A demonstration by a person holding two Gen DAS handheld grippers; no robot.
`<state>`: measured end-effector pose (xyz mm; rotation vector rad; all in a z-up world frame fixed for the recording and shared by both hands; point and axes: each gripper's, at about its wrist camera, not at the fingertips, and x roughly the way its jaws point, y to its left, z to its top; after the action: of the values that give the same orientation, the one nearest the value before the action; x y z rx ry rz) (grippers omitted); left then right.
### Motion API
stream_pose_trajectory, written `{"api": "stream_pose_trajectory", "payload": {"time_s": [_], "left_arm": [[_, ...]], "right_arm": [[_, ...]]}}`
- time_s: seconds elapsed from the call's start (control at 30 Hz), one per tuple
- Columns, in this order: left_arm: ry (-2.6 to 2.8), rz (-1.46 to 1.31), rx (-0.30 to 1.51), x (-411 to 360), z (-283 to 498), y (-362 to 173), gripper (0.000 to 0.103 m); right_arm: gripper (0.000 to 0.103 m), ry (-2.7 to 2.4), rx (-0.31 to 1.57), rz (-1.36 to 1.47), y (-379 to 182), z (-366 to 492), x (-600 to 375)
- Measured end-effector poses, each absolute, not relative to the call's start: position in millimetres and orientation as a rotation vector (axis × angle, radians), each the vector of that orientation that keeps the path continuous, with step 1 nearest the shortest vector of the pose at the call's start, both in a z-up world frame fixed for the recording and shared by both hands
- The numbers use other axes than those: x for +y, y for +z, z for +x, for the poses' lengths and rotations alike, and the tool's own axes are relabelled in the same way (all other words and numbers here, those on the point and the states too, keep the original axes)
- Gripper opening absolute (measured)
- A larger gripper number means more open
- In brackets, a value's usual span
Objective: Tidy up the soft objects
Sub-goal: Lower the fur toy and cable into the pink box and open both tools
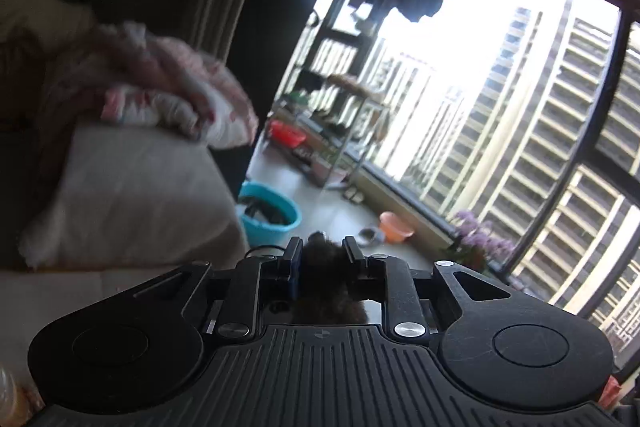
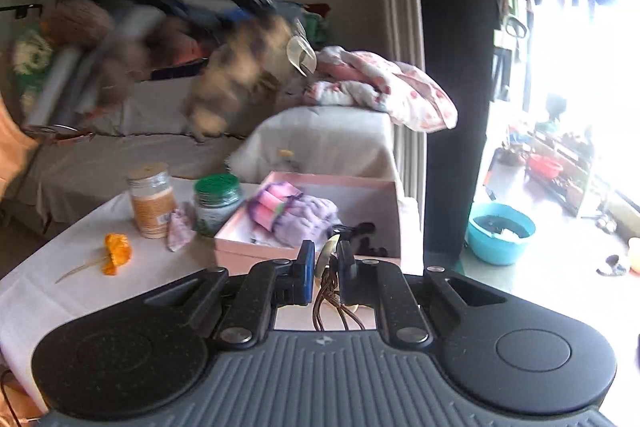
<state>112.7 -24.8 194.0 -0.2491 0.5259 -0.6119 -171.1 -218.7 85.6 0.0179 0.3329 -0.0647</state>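
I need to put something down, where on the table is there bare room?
Bare cloth lies in front of the orange flower, toward the table's near left edge. It is crowded further back: two jars and the pink box stand close together there.

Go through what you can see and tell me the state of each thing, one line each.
Left gripper: jaws close around a dark fuzzy thing.
Right gripper: shut on a pale disc with brown cords.
Pink box: open, soft purple and pink things inside.
Two jars: upright, lids on.
Orange flower: lying on the table.
Blue basin: on the floor, dark contents.
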Motion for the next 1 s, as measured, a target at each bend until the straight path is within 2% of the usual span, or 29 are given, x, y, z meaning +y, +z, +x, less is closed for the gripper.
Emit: {"api": "stream_pose_trajectory", "payload": {"time_s": [0.1,0.2,0.37,0.5,0.57,0.63,0.83,0.9,0.93,1.0], "left_arm": [[-0.489,-0.161,0.663,-28.6,141.9,143.6,0.024],[-0.484,-0.189,0.668,-7.5,153.0,121.5,0.024],[-0.464,-0.221,0.540,44.3,127.2,135.1,0.024],[-0.397,-0.176,0.466,86.9,105.1,145.8,0.024],[-0.373,-0.160,0.468,103.1,93.1,146.7,0.024],[-0.346,-0.148,0.476,122.4,65.5,143.1,0.024],[-0.280,-0.134,0.546,179.3,8.8,99.5,0.024],[-0.275,-0.125,0.573,187.3,-6.6,85.3,0.024],[-0.277,-0.123,0.581,190.2,-13.4,78.1,0.024],[-0.281,-0.122,0.590,194.1,-25.0,70.3,0.024]], "right_arm": [[0.011,-0.085,0.349,0.047,85.8,-161.3,-225.4],[0.011,-0.090,0.339,0.068,99.4,-149.7,-233.4],[0.011,-0.035,0.274,0.122,158.9,-105.9,-247.3],[0.013,-0.039,0.337,0.227,201.9,-37.4,-260.8],[0.036,-0.041,0.410,0.254,207.4,-3.6,-267.6],[0.042,-0.064,0.472,0.248,204.1,14.5,-268.0],[0.041,-0.058,0.807,0.195,140.8,38.4,-247.0],[0.035,-0.069,0.919,0.200,113.6,42.0,-238.5],[0.027,-0.054,0.959,0.212,103.3,43.1,-234.4],[0.025,-0.029,1.004,0.243,93.6,46.4,-227.6]]}}
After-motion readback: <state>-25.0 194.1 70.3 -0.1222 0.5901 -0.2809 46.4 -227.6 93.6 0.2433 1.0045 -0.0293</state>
